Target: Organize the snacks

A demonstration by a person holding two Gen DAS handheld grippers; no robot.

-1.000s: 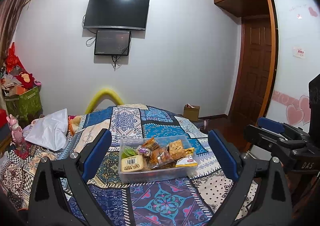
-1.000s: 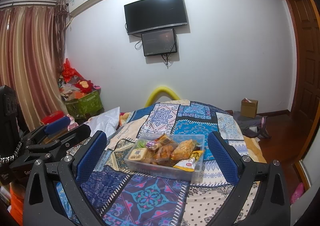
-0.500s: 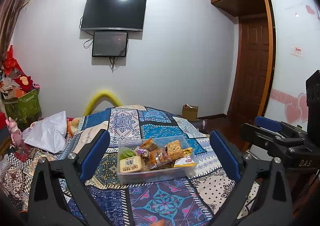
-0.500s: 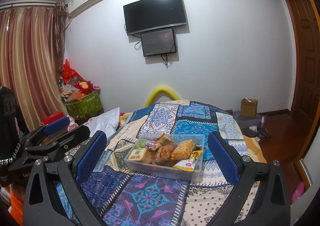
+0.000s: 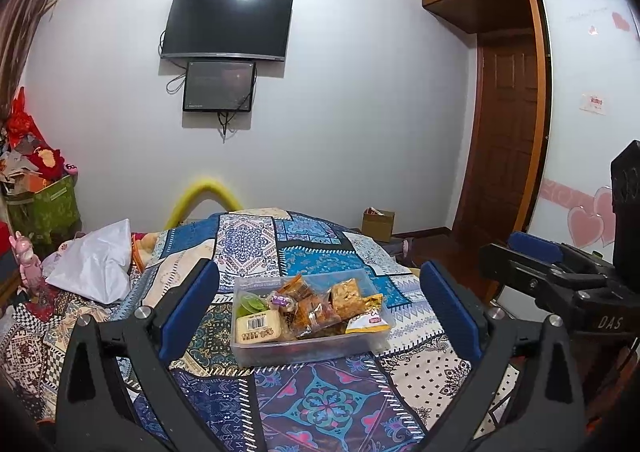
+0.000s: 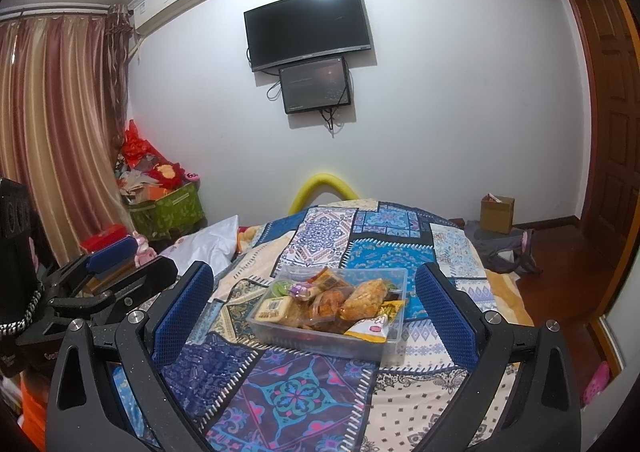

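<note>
Hovering: left tongs (image 5: 320, 310), right tongs (image 6: 314, 304) both spread, empty; snack packets (image 5: 308, 306) piled inside clear bin (image 5: 312, 352) on bed (image 5: 320, 404), keeping them contained.

Wall television (image 5: 227, 25) — patchwork bedspread (image 5: 320, 404)

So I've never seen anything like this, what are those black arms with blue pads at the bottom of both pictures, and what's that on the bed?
Those are two hand-held grippers, one in each of a person's hands, each with a camera looking forward along its two fingers. One picture is from the left gripper, the other from the right gripper. The blue pads line the fingers. Both grippers are open and hold nothing. On the patchwork bedspread sits a clear plastic box filled with wrapped snacks. Each camera also catches the other gripper at its edge.
</note>
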